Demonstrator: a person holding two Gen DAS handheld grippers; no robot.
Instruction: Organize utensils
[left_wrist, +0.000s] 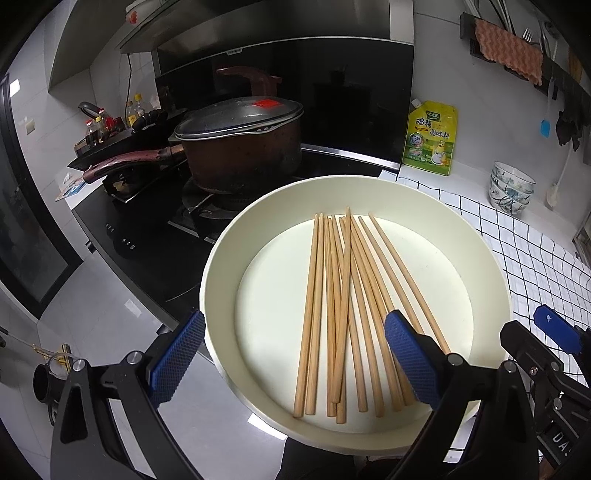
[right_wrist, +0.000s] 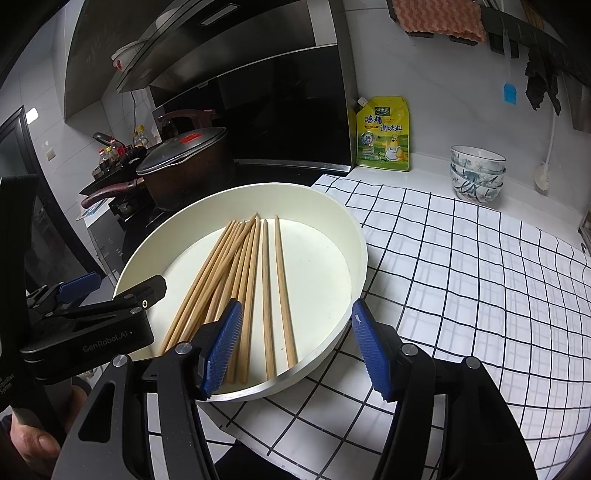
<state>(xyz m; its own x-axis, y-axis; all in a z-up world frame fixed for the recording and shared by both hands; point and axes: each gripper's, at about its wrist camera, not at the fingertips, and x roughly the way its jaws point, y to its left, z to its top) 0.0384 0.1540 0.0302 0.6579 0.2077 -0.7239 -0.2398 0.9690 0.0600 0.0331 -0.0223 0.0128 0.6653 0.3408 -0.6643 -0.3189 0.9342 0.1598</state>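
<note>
Several wooden chopsticks (left_wrist: 343, 314) lie fanned out in a round white tray (left_wrist: 491, 266) on the counter; they also show in the right wrist view (right_wrist: 251, 288), in the tray (right_wrist: 354, 258). My left gripper (left_wrist: 291, 362) is open, its jaws straddling the tray's near left rim, the right pad over the chopstick ends. My right gripper (right_wrist: 295, 347) is open, straddling the tray's near right rim, holding nothing. The left gripper's body (right_wrist: 92, 325) shows at the left of the right wrist view.
A lidded brown pot (left_wrist: 240, 147) stands on the black stove (left_wrist: 147, 236) to the left. A yellow seasoning pouch (left_wrist: 430, 138) and stacked patterned bowls (left_wrist: 511, 192) stand at the back. A checked cloth (right_wrist: 480, 280) covers the counter to the right. Left of the tray the counter drops to the floor.
</note>
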